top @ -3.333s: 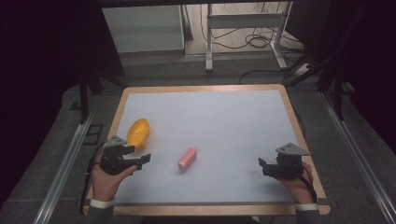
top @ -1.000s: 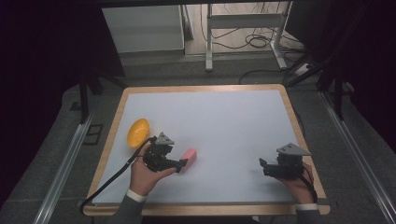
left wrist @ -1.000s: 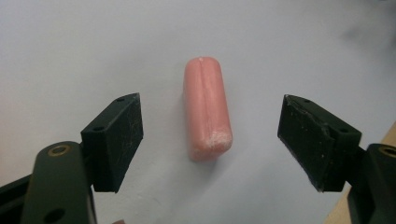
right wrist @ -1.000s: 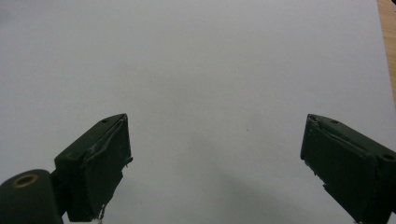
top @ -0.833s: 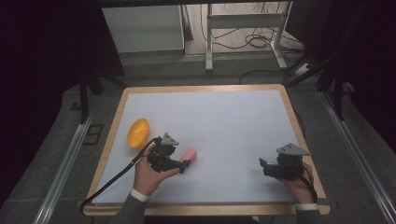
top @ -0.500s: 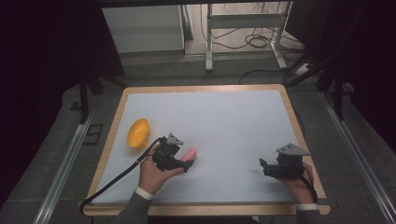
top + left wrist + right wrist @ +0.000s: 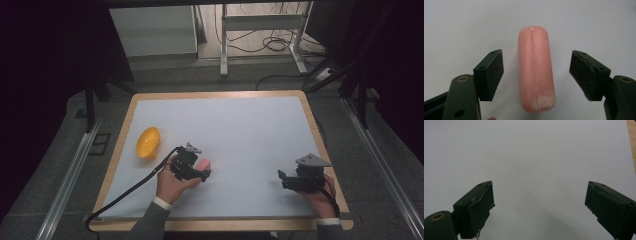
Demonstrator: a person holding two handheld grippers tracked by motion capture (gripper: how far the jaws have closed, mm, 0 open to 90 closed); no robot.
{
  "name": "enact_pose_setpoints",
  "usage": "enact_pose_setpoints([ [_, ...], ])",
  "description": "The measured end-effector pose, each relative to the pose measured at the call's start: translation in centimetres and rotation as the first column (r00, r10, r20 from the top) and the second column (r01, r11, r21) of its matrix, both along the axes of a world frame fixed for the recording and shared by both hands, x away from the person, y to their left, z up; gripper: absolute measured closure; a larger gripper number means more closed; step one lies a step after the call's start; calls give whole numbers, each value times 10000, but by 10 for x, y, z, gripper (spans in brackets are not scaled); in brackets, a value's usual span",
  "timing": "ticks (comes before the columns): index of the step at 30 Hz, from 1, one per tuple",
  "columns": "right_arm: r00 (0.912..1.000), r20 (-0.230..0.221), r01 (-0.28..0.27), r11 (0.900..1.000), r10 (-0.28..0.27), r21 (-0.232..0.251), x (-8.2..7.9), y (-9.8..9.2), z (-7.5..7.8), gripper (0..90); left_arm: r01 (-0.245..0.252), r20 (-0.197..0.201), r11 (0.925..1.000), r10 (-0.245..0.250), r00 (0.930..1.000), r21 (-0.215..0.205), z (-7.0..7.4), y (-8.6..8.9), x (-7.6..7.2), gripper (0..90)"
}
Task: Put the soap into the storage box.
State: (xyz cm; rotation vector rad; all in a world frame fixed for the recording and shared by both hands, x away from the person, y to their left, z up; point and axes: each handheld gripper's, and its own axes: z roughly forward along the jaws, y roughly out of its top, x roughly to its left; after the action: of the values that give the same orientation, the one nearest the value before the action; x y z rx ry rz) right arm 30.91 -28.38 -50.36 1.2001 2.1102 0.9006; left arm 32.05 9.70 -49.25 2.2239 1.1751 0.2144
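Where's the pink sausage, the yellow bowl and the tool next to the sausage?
Sausage [image 7: 535, 70], left gripper view, middle of its body.
Bowl [image 7: 147, 142], high view, its inside.
Left tool [image 7: 536, 68], left gripper view, midway between its open tips, which sit either side of the sausage.

Both claws are black with blocky, screw-holed jaws; the left claw [image 7: 202, 174] trails a black cable, the right claw [image 7: 283, 179] carries a grey three-cornered plate. Grey sleeves, white cuffs.

pink sausage [image 7: 204, 164] half behind left gripper [image 7: 199, 175]
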Motion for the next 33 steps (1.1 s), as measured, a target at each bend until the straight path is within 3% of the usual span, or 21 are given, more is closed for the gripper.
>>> enact_pose_setpoints([
  [14, 10000, -54, 32, 10000, -32, -53, 0, 0, -1, 82, -267, -272, 9994, 272, 9993, 202, -10, -5, 3, 401],
  [24, 10000, -73, 63, 10000, -64, -74, 0, 0, -1, 83, -516, -492, 9982, 531, 9974, 317, -17, -9, 5, 565],
  [33, 10000, -69, 62, 10000, -62, -74, 0, -1, -1, 83, -633, -456, 9980, 636, 9969, 65, -17, -7, 6, 594],
])
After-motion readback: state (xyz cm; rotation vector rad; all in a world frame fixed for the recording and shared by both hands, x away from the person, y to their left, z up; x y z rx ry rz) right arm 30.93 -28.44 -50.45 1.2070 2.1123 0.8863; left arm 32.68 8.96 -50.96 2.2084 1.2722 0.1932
